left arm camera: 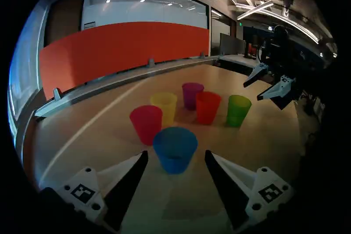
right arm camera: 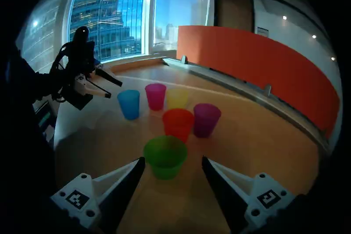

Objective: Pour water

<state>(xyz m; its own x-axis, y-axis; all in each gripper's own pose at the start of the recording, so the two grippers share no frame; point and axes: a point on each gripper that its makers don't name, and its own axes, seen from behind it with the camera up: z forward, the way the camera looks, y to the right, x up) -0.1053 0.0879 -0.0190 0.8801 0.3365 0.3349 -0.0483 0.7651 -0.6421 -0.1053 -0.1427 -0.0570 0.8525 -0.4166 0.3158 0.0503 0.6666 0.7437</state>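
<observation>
Several translucent plastic cups stand grouped on a wooden table (left arm camera: 272,142). In the left gripper view, the blue cup (left arm camera: 174,146) is nearest, just ahead of my open left gripper (left arm camera: 175,158), in line with the gap between its fingers. Behind it stand a pink cup (left arm camera: 146,122), a yellow cup (left arm camera: 164,106), a purple cup (left arm camera: 192,94), an orange cup (left arm camera: 207,106) and a green cup (left arm camera: 238,110). In the right gripper view, the green cup (right arm camera: 165,155) stands just before my open right gripper (right arm camera: 172,161). I cannot tell whether any cup holds water.
An orange partition (left arm camera: 123,49) runs along the table's far edge. Large windows (right arm camera: 114,19) face tall buildings. The right gripper (left arm camera: 251,92) hovers beyond the green cup, and the left gripper (right arm camera: 115,90), held by a dark-sleeved person, hovers beside the blue cup (right arm camera: 129,103).
</observation>
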